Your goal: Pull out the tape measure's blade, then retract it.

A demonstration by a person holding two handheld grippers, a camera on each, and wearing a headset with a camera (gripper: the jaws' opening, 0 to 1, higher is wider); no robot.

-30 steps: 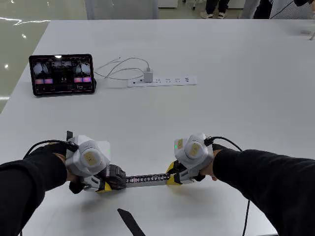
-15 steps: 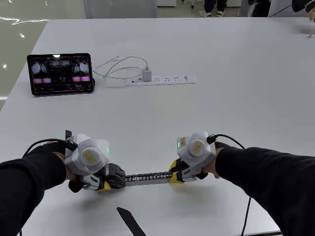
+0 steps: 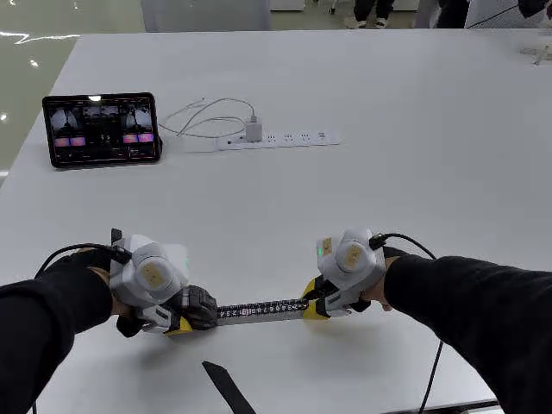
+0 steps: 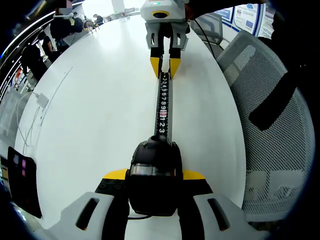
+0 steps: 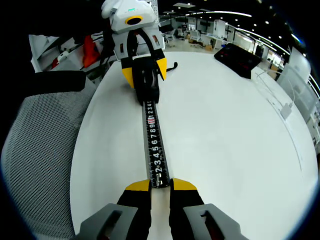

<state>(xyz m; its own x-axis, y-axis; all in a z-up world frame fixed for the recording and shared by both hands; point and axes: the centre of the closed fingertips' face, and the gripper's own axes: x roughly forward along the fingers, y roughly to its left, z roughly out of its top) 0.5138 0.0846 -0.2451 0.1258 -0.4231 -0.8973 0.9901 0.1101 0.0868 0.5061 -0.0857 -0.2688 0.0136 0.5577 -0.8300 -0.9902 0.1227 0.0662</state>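
Note:
The tape measure's black case (image 3: pixel 200 308) rests on the white table (image 3: pixel 345 172), and my left gripper (image 3: pixel 178 321) is shut on it. In the left gripper view the case (image 4: pixel 156 175) sits between the yellow fingertips (image 4: pixel 118 174). The numbered blade (image 3: pixel 259 309) runs out flat to the right, just above the table. My right gripper (image 3: pixel 309 309) is shut on the blade's end; the right gripper view has its tips (image 5: pixel 160 186) pinching the blade (image 5: pixel 152 145). The case (image 5: pixel 147 82) and left gripper (image 5: pixel 145 70) face it. The blade (image 4: pixel 163 102) reaches the right gripper (image 4: pixel 165 65).
A tablet (image 3: pixel 102 128) stands at the back left. Beside it lie a white power strip (image 3: pixel 285 139) with a charger (image 3: pixel 253 130) and cables. A black strap (image 3: pixel 226 388) lies by the front edge. A mesh chair (image 4: pixel 270 150) stands behind that edge.
My right gripper has moved a little to the right with the blade's end, so slightly more blade is out. The left gripper and case have stayed put.

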